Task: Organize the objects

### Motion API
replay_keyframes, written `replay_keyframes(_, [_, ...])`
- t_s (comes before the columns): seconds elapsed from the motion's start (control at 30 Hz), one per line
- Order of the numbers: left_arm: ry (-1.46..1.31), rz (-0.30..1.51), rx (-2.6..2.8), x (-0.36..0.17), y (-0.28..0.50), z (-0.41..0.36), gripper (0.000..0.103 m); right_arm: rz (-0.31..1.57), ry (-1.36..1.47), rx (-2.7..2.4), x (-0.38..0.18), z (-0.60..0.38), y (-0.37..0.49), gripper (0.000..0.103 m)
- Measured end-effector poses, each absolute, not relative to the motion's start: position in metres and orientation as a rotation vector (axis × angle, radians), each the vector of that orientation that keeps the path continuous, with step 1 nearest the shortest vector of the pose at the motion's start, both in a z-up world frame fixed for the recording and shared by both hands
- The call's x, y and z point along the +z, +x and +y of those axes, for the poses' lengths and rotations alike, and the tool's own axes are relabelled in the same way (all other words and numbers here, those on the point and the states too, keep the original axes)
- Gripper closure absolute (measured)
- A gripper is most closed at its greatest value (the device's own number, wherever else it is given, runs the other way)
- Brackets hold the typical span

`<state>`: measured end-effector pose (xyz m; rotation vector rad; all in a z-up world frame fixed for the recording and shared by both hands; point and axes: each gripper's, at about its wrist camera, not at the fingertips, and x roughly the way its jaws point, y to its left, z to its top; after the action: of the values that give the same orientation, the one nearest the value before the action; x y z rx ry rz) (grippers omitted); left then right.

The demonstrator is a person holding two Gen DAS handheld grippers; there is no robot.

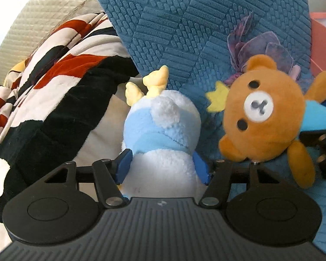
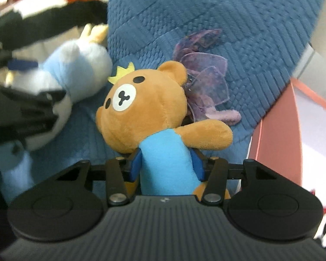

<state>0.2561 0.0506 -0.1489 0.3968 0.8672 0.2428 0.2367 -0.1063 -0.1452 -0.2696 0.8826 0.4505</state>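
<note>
Left wrist view shows the left hand-held gripper [image 1: 163,169] pinching the white and light-blue plush toy [image 1: 160,130] at its body, both blue pads pressing into the fur. Right wrist view shows the right hand-held gripper [image 2: 166,165] pinching the brown bear plush [image 2: 145,111] at its blue torso. Both toys are over a blue textured mat [image 1: 184,21] — a purple fabric flower [image 2: 204,87] lies just behind the bear, a striped blanket [image 1: 54,87] at the left.

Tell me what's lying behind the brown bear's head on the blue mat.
A purple gauzy ribbon piece lies on the blue mat right behind the brown bear. The bear's head and raised arm cover its near edge, so what it joins to cannot be seen.
</note>
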Motion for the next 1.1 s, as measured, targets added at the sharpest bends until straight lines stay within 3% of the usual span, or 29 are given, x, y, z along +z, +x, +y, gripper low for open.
replay_keyframes(0.03, [0.399,0.870,0.242,-0.150,0.256,0.050,0.034,0.890,-0.236,0.450,-0.143,-0.111,0.235,0.053])
replay_keyframes(0.1, [0.402,0.885,0.246,-0.151,0.257,0.053,0.015,0.903,-0.189,0.448,-0.139,-0.117,0.231,0.054])
replay_keyframes(0.17, [0.424,0.905,0.226,-0.157,0.260,0.054,0.006,0.916,-0.147,0.450,-0.139,-0.122,0.226,0.055])
replay_keyframes(0.37, [0.515,0.995,0.254,-0.175,0.281,0.050,0.000,0.950,-0.112,0.464,-0.140,-0.125,0.220,0.053])
replay_keyframes(0.77, [0.500,1.231,0.259,-0.196,0.325,0.064,0.001,1.052,-0.111,0.547,-0.168,-0.117,0.243,0.034])
replay_keyframes(0.9, [0.485,1.254,0.279,-0.193,0.328,0.072,0.010,1.076,-0.078,0.574,-0.175,-0.115,0.242,0.035])
replay_keyframes(0.97, [0.458,1.254,0.277,-0.188,0.326,0.074,0.013,1.066,-0.082,0.582,-0.171,-0.114,0.240,0.042])
replay_keyframes(1.1, [0.377,1.255,0.266,-0.176,0.319,0.078,0.015,1.049,-0.053,0.582,-0.163,-0.119,0.237,0.045])
